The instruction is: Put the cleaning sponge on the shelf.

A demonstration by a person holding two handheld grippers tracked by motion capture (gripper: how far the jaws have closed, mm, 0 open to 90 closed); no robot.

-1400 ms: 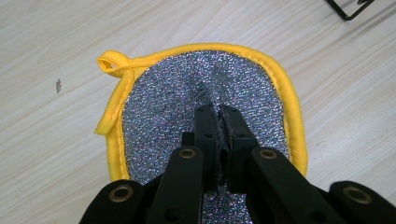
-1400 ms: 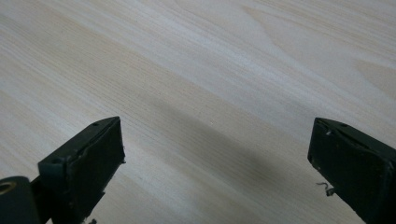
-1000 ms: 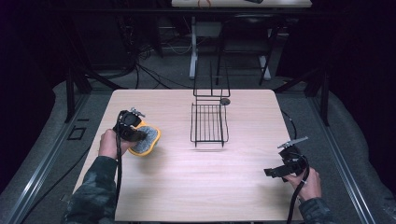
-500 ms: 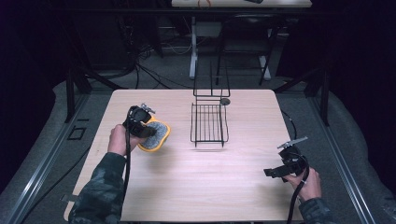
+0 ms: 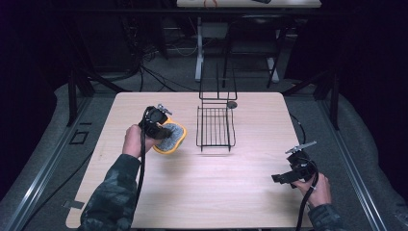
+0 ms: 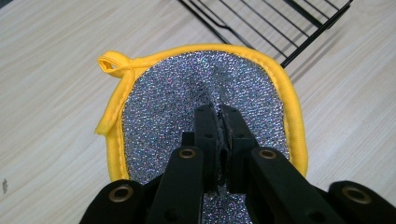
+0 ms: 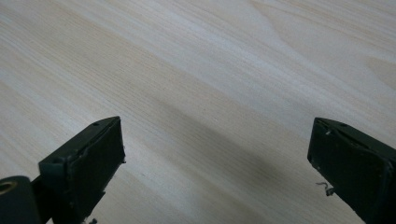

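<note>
A pot holder (image 5: 169, 138) with a sparkly silver face and yellow trim hangs just above the table, left of the wire rack. My left gripper (image 5: 163, 130) is shut on it, pinching the silver fabric at its middle (image 6: 219, 116); a yellow loop sticks out at one corner. The pot holder (image 6: 187, 98) lies close to the black wire rack (image 6: 280, 28). My right gripper (image 5: 278, 178) rests low over the table's front right, jaws wide open (image 7: 215, 154) with bare wood between them.
The black wire rack (image 5: 215, 127) stands at the table's middle back, with an upright wire back and a small dark round piece (image 5: 232, 104) by its far right corner. Cables trail from both grippers. Dark frames and table legs stand beyond the far edge.
My left gripper has carried the pot holder to the right and a little farther back, closer to the rack. The right gripper has stayed where it was.
</note>
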